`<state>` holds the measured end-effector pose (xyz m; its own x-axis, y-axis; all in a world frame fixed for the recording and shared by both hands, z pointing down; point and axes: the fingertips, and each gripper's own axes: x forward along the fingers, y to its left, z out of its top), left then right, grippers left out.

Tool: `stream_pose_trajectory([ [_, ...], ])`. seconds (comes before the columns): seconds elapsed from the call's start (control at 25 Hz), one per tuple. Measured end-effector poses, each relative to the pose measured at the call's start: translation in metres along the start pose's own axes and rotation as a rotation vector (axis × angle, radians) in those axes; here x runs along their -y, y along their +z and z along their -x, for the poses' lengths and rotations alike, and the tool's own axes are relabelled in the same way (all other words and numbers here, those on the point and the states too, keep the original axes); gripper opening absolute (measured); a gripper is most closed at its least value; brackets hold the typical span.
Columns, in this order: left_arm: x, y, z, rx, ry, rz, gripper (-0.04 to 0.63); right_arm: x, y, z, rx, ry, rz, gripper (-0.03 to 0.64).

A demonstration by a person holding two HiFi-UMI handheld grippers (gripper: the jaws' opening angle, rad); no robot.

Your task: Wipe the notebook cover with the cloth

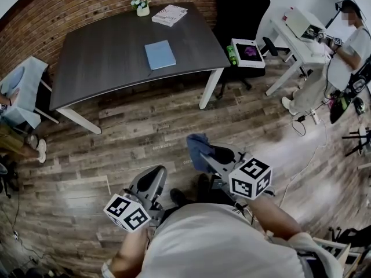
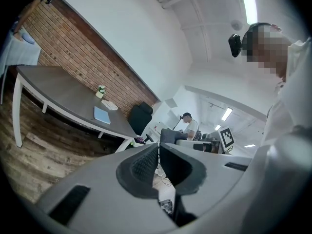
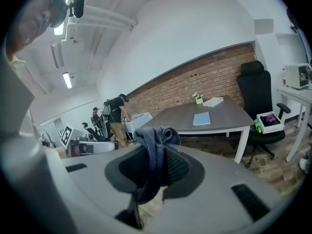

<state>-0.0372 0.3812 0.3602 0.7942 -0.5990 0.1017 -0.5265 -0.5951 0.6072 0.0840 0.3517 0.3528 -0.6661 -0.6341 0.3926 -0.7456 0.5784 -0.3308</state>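
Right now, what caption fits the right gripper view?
Right gripper shut on a dark blue cloth, well short of the light blue notebook lying on the dark grey table.

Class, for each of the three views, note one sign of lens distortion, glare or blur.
Head view: fisheye bows the table and floorboards. Left gripper view: the ceiling light glares white, corners vignetted black. Right gripper view: the brick wall curves, and the near cloth looks slightly soft.

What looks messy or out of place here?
Nothing is spilled or broken. The blue notebook lies flat on the table. The cloth hangs bunched from the right claw. One oddity: a white box sits on the black chair.
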Motion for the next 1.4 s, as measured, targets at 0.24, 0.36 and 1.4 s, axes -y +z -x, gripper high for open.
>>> stream_pose_trajectory([
  [0.24, -0.015, 0.008, -0.008, 0.003, 0.022, 0.003, 0.017, 0.010, 0.008, -0.014, -0.012, 0.015, 0.004, 0.083],
  [0.36, -0.024, 0.015, -0.019, 0.008, 0.044, -0.009, 0.018, 0.022, 0.016, -0.025, -0.009, 0.035, 0.012, 0.083],
  [1.4, -0.110, 0.086, -0.201, 0.041, 0.216, -0.037, 0.018, 0.210, 0.102, -0.119, -0.102, 0.165, 0.047, 0.083],
])
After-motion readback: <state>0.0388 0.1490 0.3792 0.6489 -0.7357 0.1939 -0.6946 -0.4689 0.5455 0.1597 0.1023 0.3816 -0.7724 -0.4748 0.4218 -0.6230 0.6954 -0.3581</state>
